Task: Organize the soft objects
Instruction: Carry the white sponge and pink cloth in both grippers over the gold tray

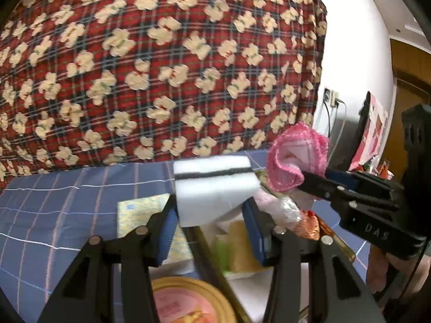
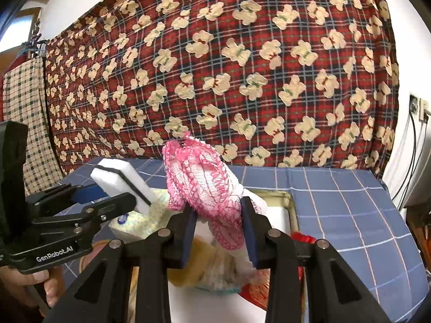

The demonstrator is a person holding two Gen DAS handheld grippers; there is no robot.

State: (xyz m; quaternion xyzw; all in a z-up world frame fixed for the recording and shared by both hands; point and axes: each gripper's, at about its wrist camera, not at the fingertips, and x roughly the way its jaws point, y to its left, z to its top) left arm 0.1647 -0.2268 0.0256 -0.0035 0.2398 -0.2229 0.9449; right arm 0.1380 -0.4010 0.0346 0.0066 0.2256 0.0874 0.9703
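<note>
Sponge (image 1: 215, 185) sits clamped in your left gripper (image 1: 212, 215), lifted over the blue checked cloth (image 1: 67, 210); your right gripper (image 2: 219, 215) pinches the pink mesh scrubber (image 2: 204, 185) beside it. Both look picked, neither placed yet; more soft items wait below.

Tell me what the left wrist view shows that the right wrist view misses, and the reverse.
Only the left wrist view: a round gold-rimmed tin lid and a wooden door.

Only the right wrist view: a beige checked cloth hanging from clips.

Both: the left tongs shut on a white sponge block with a black stripe, the right tongs shut on a pink-and-white knitted cloth, and the red plaid bear-print blanket.
</note>
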